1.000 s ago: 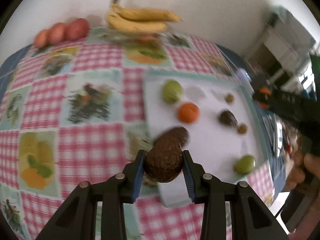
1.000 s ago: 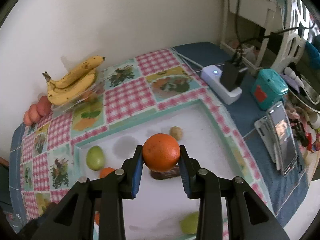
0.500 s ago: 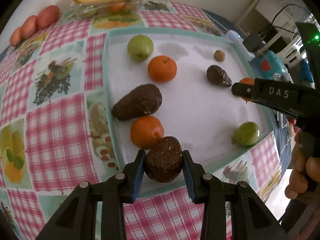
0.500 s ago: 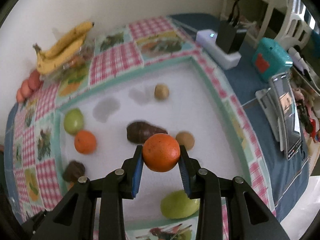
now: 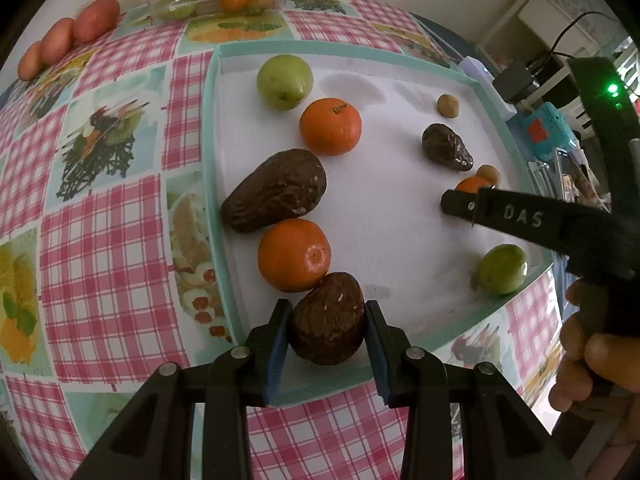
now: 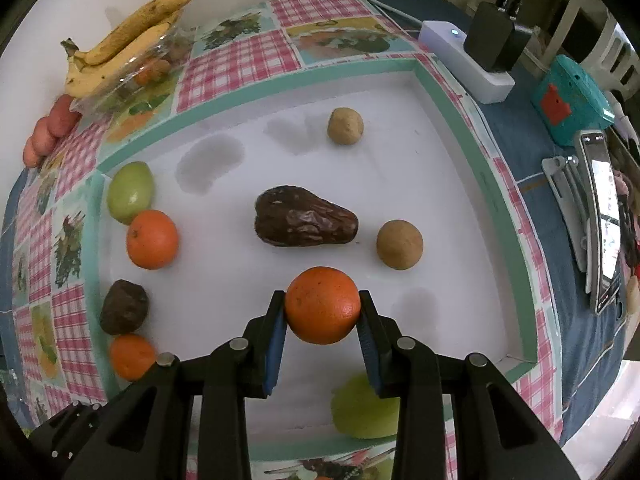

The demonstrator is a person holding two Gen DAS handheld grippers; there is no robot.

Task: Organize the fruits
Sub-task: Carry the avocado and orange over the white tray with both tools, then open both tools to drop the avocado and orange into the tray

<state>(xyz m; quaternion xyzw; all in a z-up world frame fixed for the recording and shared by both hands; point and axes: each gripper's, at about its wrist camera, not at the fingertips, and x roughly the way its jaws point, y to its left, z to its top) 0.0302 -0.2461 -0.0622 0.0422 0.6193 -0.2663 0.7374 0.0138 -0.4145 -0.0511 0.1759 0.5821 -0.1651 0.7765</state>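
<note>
Avocado (image 5: 327, 319) pinched in left tool (image 5: 325, 334), now lower over tray (image 5: 216, 184) than before; orange (image 6: 322, 304) pinched in right tool (image 6: 322, 330)

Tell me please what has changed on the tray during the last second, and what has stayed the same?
Both tools have come down toward the white tray. The left tool carried its dark avocado over the tray's near edge, beside an orange. The right tool lowered its orange in front of the avocado at the tray's middle. Neither let go. The fruits lying on the tray kept their places.
</note>
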